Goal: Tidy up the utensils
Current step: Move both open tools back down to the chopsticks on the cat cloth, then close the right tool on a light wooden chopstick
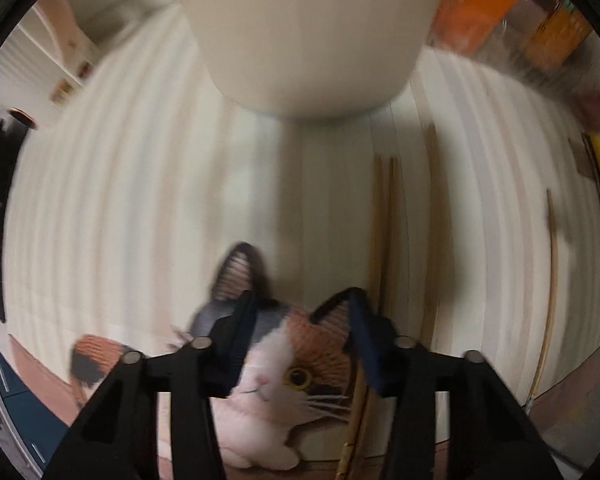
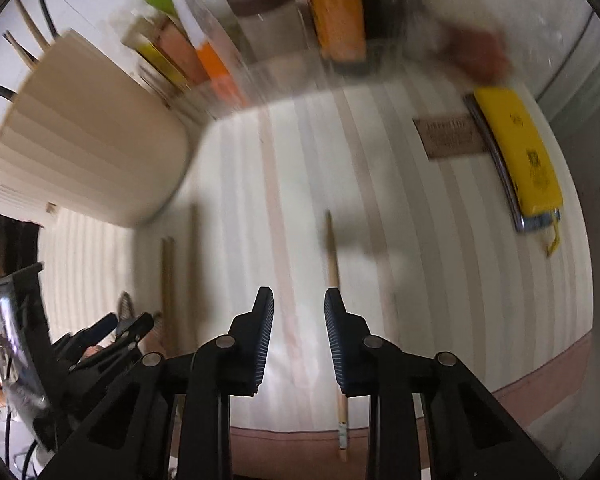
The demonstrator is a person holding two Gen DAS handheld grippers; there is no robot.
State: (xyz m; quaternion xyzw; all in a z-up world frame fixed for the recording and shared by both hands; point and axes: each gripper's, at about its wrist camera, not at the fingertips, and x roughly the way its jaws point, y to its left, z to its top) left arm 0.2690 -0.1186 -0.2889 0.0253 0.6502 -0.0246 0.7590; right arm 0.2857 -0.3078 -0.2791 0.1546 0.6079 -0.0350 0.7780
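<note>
Nothing here reads cleanly: the yellow case [image 2: 520,152] at the far right of my worktop [image 2: 400,200] carries small dark print, and the brown card [image 2: 448,138] touching its left edge has lettering too, but both are too blurred to make out, as are the orange cartons [image 2: 338,8] standing at the back. My right tongs [image 2: 299,312] hang with their ribbed pads parted and bare, and one wooden chopstick [image 2: 334,276] lies lengthwise on the striped surface, running under the right-hand pad towards the near edge. The cream utensil holder [image 2: 88,136] stands at the back left with several sticks poking out of its top. My left tongs [image 1: 300,320] point down over a plush calico cat [image 1: 284,360] that sits at the near edge and fills the gap between the pads; I cannot tell whether they press on it. A pair of chopsticks [image 1: 384,216] lies just right of the cat, another stick [image 1: 434,220] beyond, and a thin curved one [image 1: 550,300] further right. The holder looms close ahead.
</note>
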